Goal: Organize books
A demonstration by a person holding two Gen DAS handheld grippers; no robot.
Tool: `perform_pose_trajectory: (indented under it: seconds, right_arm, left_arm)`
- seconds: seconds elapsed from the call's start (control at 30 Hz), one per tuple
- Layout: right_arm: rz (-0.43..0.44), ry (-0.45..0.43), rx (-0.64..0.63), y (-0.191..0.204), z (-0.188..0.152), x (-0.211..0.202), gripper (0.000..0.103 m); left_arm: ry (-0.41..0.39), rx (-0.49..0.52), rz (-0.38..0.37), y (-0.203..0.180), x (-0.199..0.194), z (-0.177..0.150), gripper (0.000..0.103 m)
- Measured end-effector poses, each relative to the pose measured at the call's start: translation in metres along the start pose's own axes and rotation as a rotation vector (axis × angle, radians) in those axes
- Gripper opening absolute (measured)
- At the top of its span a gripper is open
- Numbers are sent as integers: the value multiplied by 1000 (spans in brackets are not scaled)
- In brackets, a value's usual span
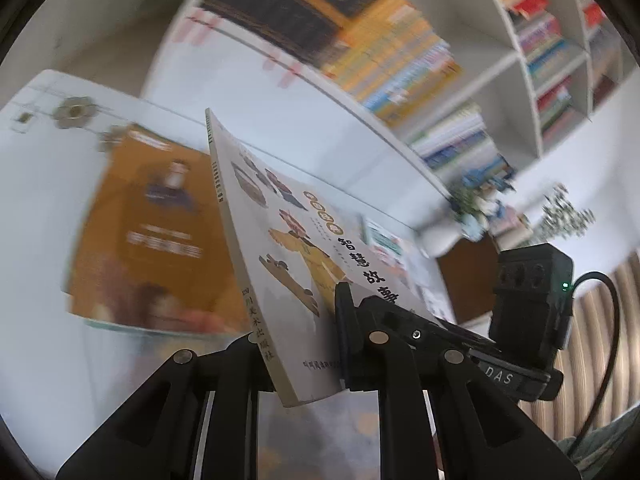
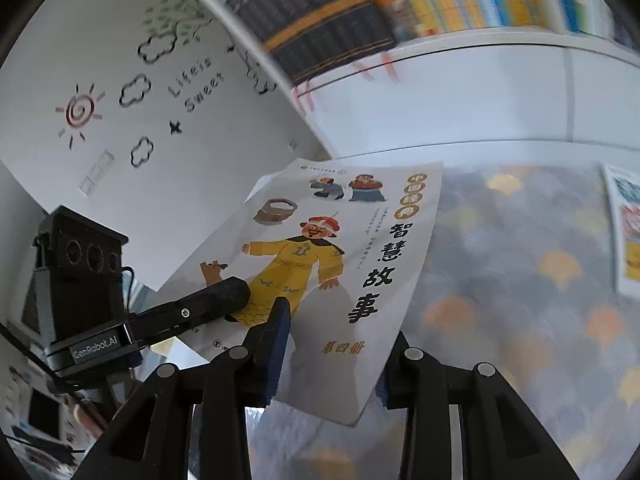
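A thin white book (image 1: 280,216) with a cartoon figure in a yellow robe on its cover (image 2: 352,248) hangs tilted in the air, held from two sides. My left gripper (image 1: 296,312) is shut on its lower part near the spine; one finger (image 1: 342,312) presses the cover and the other is hidden behind the book. In the right wrist view the left gripper (image 2: 232,294) comes in from the left onto the cover. My right gripper (image 2: 340,320) is shut on the book's bottom edge, blue-padded finger (image 2: 276,340) in front, the other behind. It reaches in from the right (image 1: 420,326).
An orange book (image 1: 148,232) lies flat on the white surface below. Another book (image 2: 628,232) lies at the right on a patterned tablecloth (image 2: 520,280). A white bookshelf (image 1: 516,60) packed with book spines (image 2: 320,12) stands behind. Small plants (image 1: 480,200) sit under the shelf.
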State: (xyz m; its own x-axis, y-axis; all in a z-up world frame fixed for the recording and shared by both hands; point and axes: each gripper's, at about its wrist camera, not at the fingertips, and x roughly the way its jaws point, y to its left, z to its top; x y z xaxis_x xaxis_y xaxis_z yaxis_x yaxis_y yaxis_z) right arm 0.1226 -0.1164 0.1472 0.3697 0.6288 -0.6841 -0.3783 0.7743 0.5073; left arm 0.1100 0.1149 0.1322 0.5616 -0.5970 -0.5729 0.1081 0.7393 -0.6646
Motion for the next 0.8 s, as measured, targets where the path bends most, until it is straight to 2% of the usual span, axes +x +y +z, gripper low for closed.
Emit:
perform_pose_trajectory:
  seconds: [0.17, 0.3, 0.57, 0.8]
  right_arm:
    - [-16, 55, -29, 22, 18, 58, 35]
    - [-37, 77, -40, 26, 25, 81, 35]
    - [-75, 82, -7, 23, 33, 108, 35]
    - [-63, 116, 23, 22, 24, 120, 35]
  left_arm:
    - [-8, -55, 18, 46, -1, 12, 13]
    - [-6, -81, 13, 70, 6, 21, 14]
    - [18, -110, 1, 96, 23, 31, 13]
    - [22, -156, 45, 116, 25, 25, 19]
